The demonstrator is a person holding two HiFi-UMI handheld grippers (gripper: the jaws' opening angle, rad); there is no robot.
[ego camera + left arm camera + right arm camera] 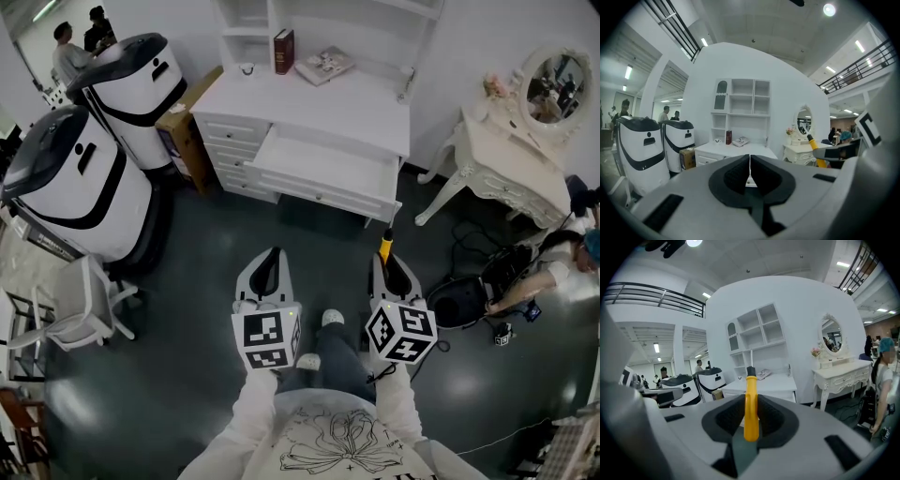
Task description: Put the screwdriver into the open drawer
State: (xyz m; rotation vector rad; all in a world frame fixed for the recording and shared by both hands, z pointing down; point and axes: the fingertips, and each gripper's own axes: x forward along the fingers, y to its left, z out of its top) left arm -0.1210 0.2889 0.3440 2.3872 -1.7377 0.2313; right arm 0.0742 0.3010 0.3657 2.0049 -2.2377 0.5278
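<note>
**A:** ok, head view first: where's the yellow-handled screwdriver (385,246)?

**B:** It's clamped in the right hand-held gripper (390,265), tip aimed at the white wooden desk (347,103). The desk's wide open drawer (319,167) is pulled out ahead. It's well apart from the tool, with dark floor between them. The left hand-held gripper (270,262) sits beside the right one with nothing in it.

**A:** and the left gripper view?

**B:** The black pads (736,176) meet in the middle, so the jaws are together with nothing between them. The screwdriver (813,146) peeks in on the right, slanting up in front of a white dressing table (799,151).

**A:** right gripper view?

**B:** The jaws are closed on the screwdriver (751,404). The yellow handle stands upright between the pads, and the black collar and thin metal shaft stick up past them. The desk (768,379) is straight ahead behind it. There's a rounded white-and-black machine (708,379) off to the left.
</note>
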